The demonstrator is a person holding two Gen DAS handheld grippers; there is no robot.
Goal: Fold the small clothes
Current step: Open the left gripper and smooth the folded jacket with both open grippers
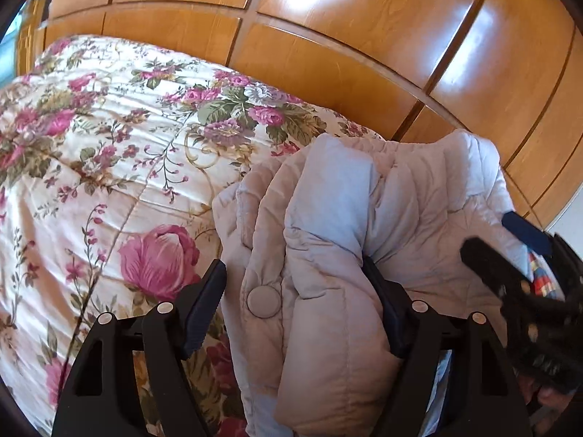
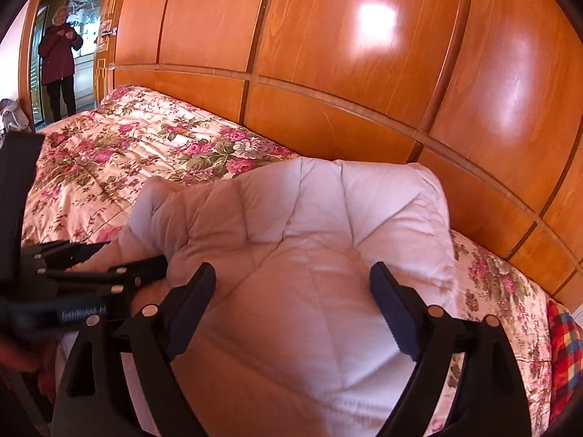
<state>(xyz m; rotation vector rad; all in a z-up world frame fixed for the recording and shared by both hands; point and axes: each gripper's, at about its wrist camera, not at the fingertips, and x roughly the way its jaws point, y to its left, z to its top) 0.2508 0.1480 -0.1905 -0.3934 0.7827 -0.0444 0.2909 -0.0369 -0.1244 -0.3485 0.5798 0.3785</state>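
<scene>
A pale padded jacket [image 1: 328, 218] lies bunched on the floral quilt [image 1: 109, 145], a round snap button [image 1: 264, 301] facing up. My left gripper [image 1: 293, 266] straddles a thick fold of it. The right pad is tucked into the fold, while the left pad stands just beside the fabric without pressing. In the right wrist view the jacket [image 2: 309, 255] spreads smooth and wide. My right gripper [image 2: 293, 268] hangs open over its middle, both pads clear of the cloth. The left gripper [image 2: 136, 253] shows at the left of that view, and the right gripper [image 1: 499, 236] at the right edge of the left view.
Glossy wooden wardrobe panels [image 2: 328, 73] stand close behind the bed. A plaid cloth [image 2: 564, 346] lies at the quilt's right end. A person [image 2: 58, 62] stands in the doorway far left. Bare quilt stretches left of the jacket.
</scene>
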